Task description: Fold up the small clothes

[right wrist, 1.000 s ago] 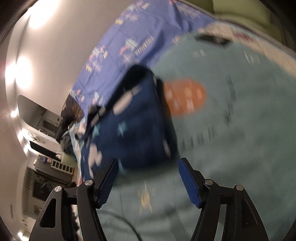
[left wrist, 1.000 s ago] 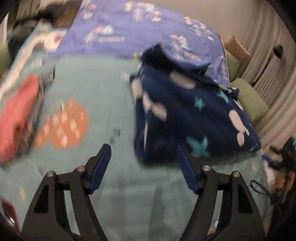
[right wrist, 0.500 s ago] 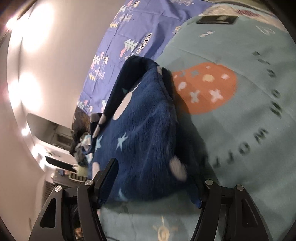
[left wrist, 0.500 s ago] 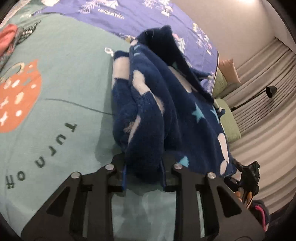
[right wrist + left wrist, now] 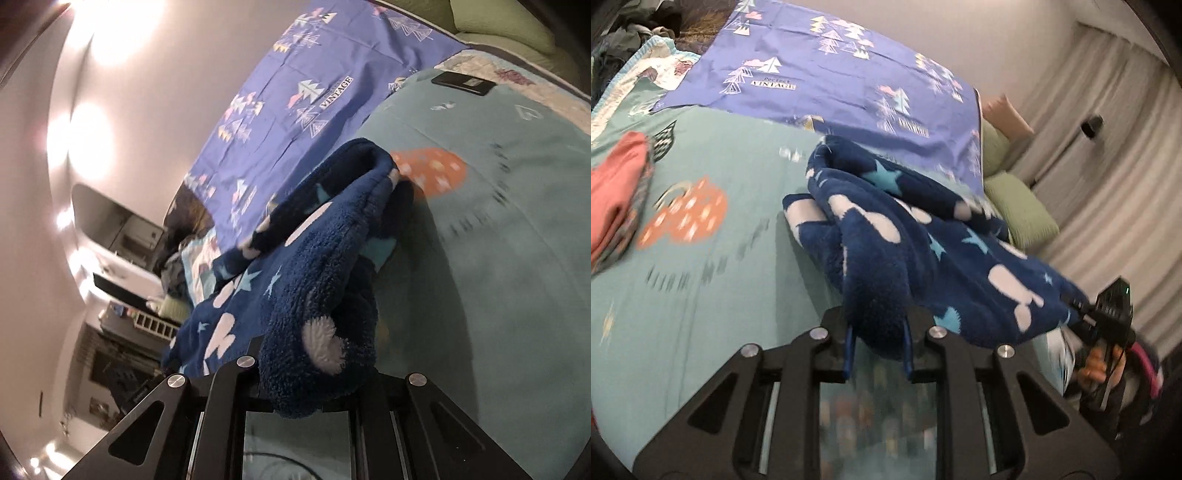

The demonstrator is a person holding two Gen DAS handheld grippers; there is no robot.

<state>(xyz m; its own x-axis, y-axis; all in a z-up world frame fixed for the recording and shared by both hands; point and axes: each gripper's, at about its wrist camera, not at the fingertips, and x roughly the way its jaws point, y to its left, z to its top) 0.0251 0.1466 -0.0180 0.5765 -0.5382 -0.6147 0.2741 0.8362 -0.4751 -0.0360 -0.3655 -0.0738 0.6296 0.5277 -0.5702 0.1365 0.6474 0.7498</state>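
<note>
Left wrist view: the left gripper (image 5: 877,341) has its blue fingers (image 5: 848,347) clamped on a thick bunched edge of the navy fleece garment (image 5: 923,251); its jaws have just been closing, with the fleece between them.
Right wrist view: the right gripper (image 5: 310,397) pinches another bunched edge of the same fleece (image 5: 317,295), its finger pads buried under the pile; its jaws too have just been closing on the cloth.
Garment: dark blue fleece with pale clouds and light blue stars, lifted at both gripped edges and hanging between the two grippers, its far end still resting on the bed.
Other gripper seen from the left: the right gripper's black body (image 5: 1108,314) sits at the garment's far corner, with the person's hand (image 5: 1097,365) around its handle.
Bed: a teal bedspread (image 5: 720,295) with an orange printed patch (image 5: 683,218) and dark lettering.
Further out: a purple sheet with tree prints (image 5: 831,81) lies beyond the fleece; a folded coral-red garment (image 5: 609,199) lies at the left edge.
Bedside: green cushions (image 5: 1019,206) and grey curtains (image 5: 1108,166).
</note>
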